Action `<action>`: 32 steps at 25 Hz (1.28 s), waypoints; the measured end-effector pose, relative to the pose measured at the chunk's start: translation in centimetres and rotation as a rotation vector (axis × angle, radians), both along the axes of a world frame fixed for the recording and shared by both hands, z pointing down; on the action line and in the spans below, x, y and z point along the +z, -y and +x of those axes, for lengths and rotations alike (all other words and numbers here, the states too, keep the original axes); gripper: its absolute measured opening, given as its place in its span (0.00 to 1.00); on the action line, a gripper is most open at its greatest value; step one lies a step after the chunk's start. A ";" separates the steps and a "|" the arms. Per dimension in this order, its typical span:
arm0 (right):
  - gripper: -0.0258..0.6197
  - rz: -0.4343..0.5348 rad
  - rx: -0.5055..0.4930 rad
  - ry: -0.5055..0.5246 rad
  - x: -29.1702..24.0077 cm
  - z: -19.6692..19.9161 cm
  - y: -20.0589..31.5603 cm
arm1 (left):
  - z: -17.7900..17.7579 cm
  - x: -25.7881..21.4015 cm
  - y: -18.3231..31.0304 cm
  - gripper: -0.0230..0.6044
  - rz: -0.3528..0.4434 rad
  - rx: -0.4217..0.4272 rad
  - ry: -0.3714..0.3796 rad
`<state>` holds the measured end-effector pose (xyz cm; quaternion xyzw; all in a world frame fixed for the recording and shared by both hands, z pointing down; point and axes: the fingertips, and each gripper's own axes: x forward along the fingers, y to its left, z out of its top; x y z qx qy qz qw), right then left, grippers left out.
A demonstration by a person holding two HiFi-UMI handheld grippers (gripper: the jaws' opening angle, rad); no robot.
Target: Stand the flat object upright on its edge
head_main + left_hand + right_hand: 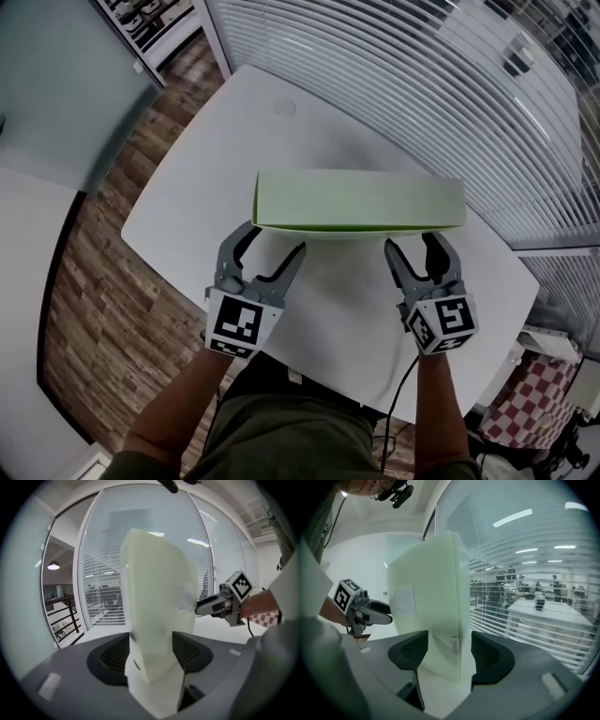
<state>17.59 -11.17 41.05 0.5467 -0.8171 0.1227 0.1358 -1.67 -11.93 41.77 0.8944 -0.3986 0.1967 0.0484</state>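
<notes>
Flat green box [356, 199] runs 9-to-3 over table [216, 159], at 12 o'clock from left gripper [276, 240] and right gripper [413, 242], each pinching one end.

Your pale green box [361, 200] stands upright on one long edge on the white counter [216, 169], its length running left to right in front of you. It is flat and plain, with a small white label on one broad face. The left gripper [276, 238] and right gripper [411, 241] each clasp one end.
</notes>
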 end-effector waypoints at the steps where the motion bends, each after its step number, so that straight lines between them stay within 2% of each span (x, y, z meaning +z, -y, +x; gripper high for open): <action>1: 0.50 -0.001 0.006 0.004 0.0 0.1 -0.2 | -0.1 0.0 -0.2 0.45 -0.003 0.002 0.001; 13: 0.49 0.007 0.086 0.053 -2.3 0.7 -2.5 | -1.7 -0.8 -2.4 0.45 -0.028 0.044 0.004; 16: 0.49 0.020 0.109 0.056 -3.4 1.2 -3.2 | -2.3 -1.4 -2.8 0.40 -0.021 0.055 -0.004; 17: 0.44 0.026 0.115 0.057 -3.8 1.2 -3.4 | -2.5 -1.8 -2.8 0.37 -0.013 0.060 -0.007; 25: 0.27 0.065 0.112 0.038 -7.2 0.2 -5.5 | -4.5 -5.1 -4.0 0.17 0.058 0.150 -0.012; 29: 0.17 0.078 0.107 0.043 -8.2 -0.8 -6.6 | -5.5 -6.9 -4.1 0.11 0.089 0.148 -0.040; 32: 0.12 0.088 0.101 0.046 -9.3 -1.5 -7.2 | -5.2 -8.6 -4.5 0.08 0.118 0.178 -0.061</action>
